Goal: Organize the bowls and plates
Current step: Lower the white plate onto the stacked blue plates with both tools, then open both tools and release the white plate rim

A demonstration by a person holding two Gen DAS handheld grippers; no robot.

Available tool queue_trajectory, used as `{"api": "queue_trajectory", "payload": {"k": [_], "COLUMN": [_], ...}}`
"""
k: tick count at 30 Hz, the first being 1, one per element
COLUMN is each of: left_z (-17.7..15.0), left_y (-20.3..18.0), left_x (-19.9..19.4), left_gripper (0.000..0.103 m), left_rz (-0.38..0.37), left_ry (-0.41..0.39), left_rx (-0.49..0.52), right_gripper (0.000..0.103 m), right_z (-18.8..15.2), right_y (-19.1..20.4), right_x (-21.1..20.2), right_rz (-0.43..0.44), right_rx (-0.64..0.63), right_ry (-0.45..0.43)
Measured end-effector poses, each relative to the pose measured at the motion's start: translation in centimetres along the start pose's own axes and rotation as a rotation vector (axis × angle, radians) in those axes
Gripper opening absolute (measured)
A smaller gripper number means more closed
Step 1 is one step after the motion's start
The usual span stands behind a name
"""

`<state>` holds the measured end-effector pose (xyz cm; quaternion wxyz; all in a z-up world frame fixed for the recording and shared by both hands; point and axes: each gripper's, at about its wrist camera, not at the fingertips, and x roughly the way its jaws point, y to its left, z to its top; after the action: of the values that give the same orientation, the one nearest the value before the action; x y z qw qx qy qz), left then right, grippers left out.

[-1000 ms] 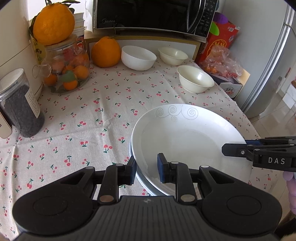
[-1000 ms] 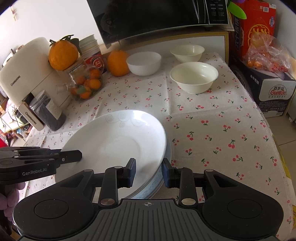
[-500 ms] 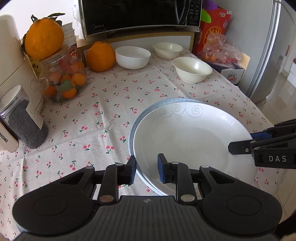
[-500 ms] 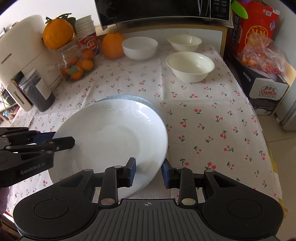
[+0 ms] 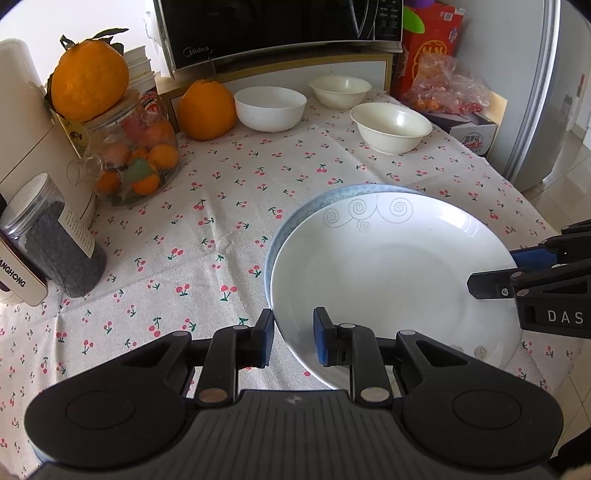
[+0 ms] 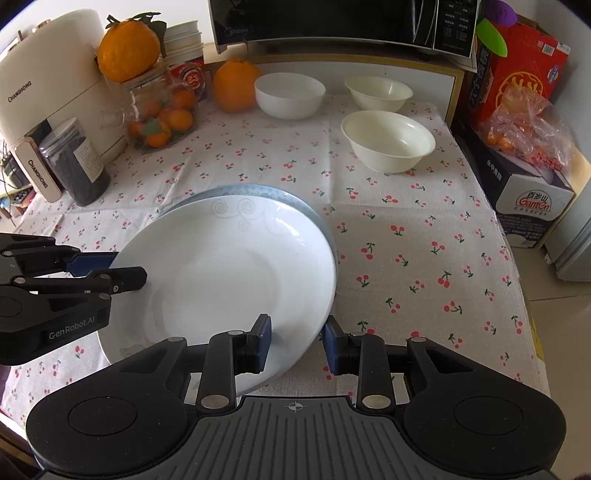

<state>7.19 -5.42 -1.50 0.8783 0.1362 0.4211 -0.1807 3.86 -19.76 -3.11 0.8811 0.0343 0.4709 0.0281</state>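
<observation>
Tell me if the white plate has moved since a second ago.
Yes. The white plate, held by both grippers, now sits nearer the camera, uncovering the far rim of the blue-rimmed plate beneath it.

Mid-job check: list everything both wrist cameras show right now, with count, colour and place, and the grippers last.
white plate: 1, white with grey swirls, front centre, held at opposite rims
blue-rimmed plate: 1, blue-grey rim, under the white plate
bowls: 3, white to cream, back right
tablecloth: 1, white with red cherries, over the table
large oranges: 2, orange, one on the cloth, one atop the glass jar
glass jar: 1, clear, small oranges inside, back left
dark jar: 1, clear with black contents, left edge
microwave: 1, black, back
red box: 1, red, back right
left gripper: 1, black, shut on the white plate's left rim
right gripper: 1, black, shut on its right rim
</observation>
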Motion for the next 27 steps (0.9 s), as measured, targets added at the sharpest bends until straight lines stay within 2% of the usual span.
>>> {"api": "queue_trajectory", "payload": {"k": [10,13,16,18,22,24,26,27], "left_z": [0.0,0.1,0.2,0.3,0.7,0.8,0.9,0.9], "left_y": [-0.4,-0.1,0.0,-0.1,0.0,0.0,0.1,0.1], "left_x": [0.4,0.4,0.3,0.2,0.1,0.0,0.0,-0.1], "left_gripper": [0.019,0.024,0.026,0.034,0.053,0.062,0.074,0.076], "left_rz": [0.035,0.017,0.007,0.003,-0.003,-0.004,0.000,0.003], "left_ry": [0.000,0.003,-0.002,-0.007,-0.019,-0.027,-0.035,-0.039], "left_rx": [0.021,0.004,-0.010,-0.014,-0.021,-0.025,-0.028,-0.028], "right_gripper": [0.032,0.032,0.039,0.053,0.062,0.071,0.075,0.078], "right_z": [0.2,0.3,0.5,0.7,1.2,1.5,1.9,2.1], "right_y": [0.4,0.1,-0.1,-0.1,-0.1,-0.2,-0.3,-0.5], "right_x": [0.6,0.6,0.6,0.5,0.2,-0.1,-0.3,-0.4], "right_rz": [-0.033,-0.026,-0.005,0.000,0.013,0.014,0.018,0.021], "right_rx": [-0.039,-0.023,-0.010,-0.004,-0.001,0.001,0.005,0.010], "right_ry": [-0.010,-0.004,-0.007,-0.015,-0.029,-0.042,-0.053,-0.058]}}
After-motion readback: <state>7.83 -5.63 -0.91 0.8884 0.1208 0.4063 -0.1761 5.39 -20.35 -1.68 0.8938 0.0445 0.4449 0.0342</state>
